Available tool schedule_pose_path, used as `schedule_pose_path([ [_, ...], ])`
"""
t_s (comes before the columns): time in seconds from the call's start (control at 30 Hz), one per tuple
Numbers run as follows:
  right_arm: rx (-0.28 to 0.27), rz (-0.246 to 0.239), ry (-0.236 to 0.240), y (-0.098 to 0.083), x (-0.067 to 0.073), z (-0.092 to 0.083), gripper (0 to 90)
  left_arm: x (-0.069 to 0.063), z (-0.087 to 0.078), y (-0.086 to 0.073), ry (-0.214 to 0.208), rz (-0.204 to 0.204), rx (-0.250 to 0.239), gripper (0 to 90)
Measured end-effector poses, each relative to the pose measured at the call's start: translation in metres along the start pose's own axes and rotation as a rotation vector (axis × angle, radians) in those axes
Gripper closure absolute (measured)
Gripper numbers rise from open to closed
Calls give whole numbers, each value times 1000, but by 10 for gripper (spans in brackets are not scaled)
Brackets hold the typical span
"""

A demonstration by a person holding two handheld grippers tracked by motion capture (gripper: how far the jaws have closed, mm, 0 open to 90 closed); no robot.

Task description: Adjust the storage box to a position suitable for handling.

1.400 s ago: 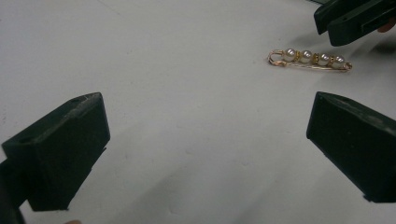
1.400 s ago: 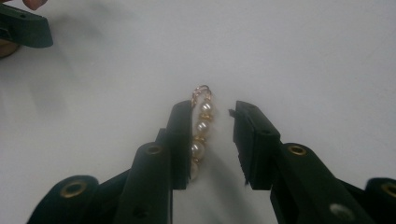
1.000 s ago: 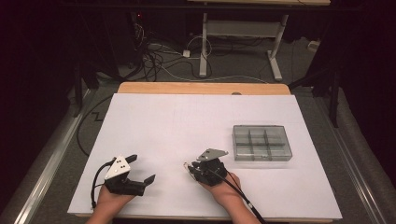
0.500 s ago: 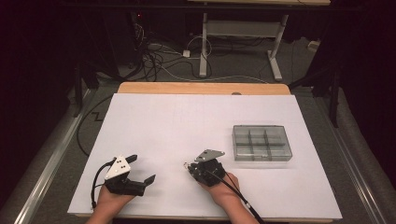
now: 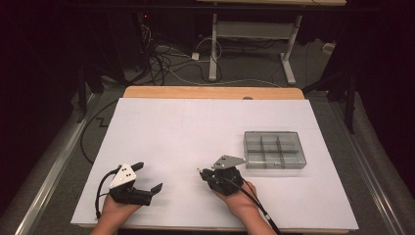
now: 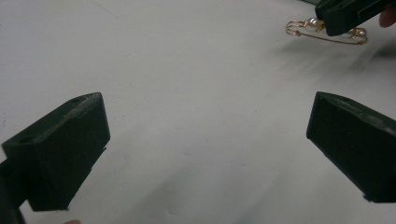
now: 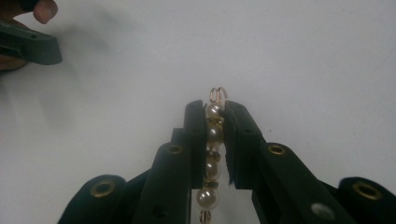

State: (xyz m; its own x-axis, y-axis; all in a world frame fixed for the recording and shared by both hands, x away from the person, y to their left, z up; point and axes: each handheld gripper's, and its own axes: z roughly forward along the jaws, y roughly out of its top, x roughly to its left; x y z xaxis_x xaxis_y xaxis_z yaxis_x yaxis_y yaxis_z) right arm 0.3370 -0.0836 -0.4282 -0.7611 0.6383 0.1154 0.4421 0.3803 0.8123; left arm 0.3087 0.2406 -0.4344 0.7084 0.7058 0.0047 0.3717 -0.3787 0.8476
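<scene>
Between the right gripper (image 7: 215, 112) fingers (image 7: 194, 135) sits one gold pin (image 7: 212, 140) strung with four pearls, clamped tight, low over the worktop (image 5: 195, 127) near its front edge. One clear organizer box (image 5: 274, 149) with six compartments lies just beyond to the right, apart from the gripper. Left gripper (image 5: 147, 177) rests near the front-left corner, fingers spread wide with nothing between them. Plenty of bare white room across the middle and back.

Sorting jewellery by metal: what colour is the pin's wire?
Gold, on the pearl pin; clearest in the left gripper view.
</scene>
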Motion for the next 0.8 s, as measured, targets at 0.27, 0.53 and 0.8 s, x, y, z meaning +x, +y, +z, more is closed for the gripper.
schedule_pose_path([
  [0.27,-8,4,-10,-13,-7,-19,805,0,0,0,-2,-4,-5,0],
  [0.53,-15,41,-32,-38,-21,-44,805,0,0,0,-2,-5,-6,0],
  [0.8,-15,54,-68,-58,-30,-71,805,1,-1,0,-3,-6,-9,0],
])
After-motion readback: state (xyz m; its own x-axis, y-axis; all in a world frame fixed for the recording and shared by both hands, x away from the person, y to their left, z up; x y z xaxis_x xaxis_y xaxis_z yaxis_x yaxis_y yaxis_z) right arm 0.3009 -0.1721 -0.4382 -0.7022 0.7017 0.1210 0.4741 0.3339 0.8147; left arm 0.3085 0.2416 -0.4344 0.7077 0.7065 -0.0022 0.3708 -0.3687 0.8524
